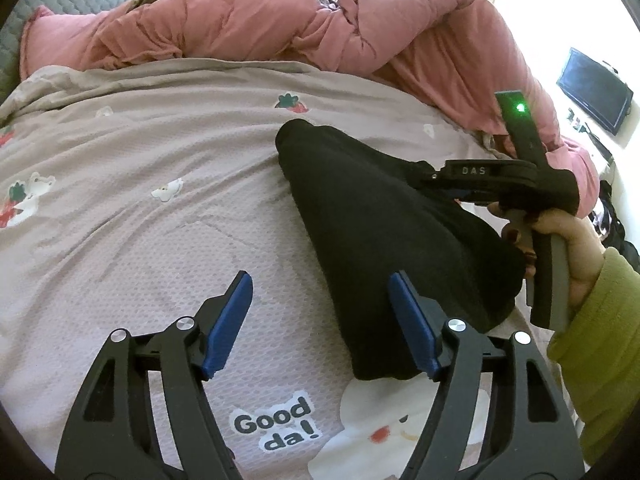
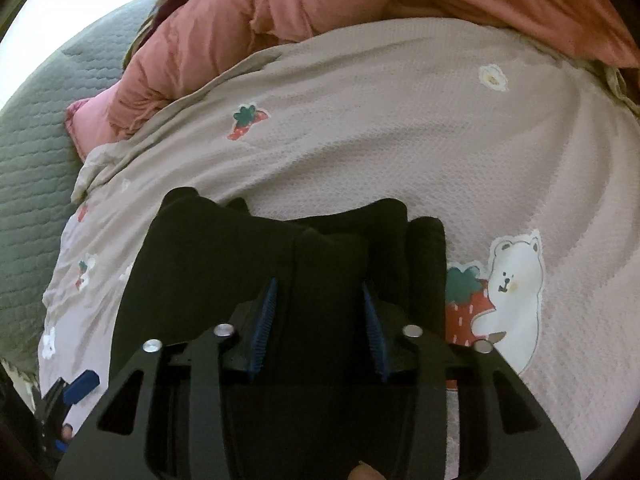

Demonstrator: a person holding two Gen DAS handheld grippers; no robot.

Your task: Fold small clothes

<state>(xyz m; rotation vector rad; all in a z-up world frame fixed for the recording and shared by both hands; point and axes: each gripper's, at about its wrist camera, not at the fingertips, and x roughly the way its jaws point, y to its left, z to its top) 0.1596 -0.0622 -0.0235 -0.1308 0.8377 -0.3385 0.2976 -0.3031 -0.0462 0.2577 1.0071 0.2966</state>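
Black knit fabric, a small dark garment (image 1: 384,232), lies on the bed over a taupe sheet (image 1: 160,152) printed with bears and strawberries, toward the sheet's right side in the left wrist view, with a pink quilt (image 1: 240,28) bunched along the far edge of the bed.

We find the right hand-held gripper (image 2: 318,326) set down over a raised ridge of the garment (image 2: 280,264). Its blue pads (image 2: 266,320) flank the fold closely, but we cannot tell whether they actually press on the cloth. The person's hand (image 1: 568,248), in a green sleeve (image 1: 600,352), grips its handle.

The left hand-held gripper (image 1: 320,320) stands with jaws apart. Its right pad (image 1: 412,320) is at the garment's near edge, and nothing is clamped between the pads.

Risks, in our judgement:
- The right pads may catch only the top layer, so the fold would open when lifted.
- Dark cloth hides the layer edges, so a grasp could land off the seam and skew the fold.
- The soft, wrinkled sheet may be pinched along with the garment.
- With the left jaws unengaged, the near end is unanchored and may drag.
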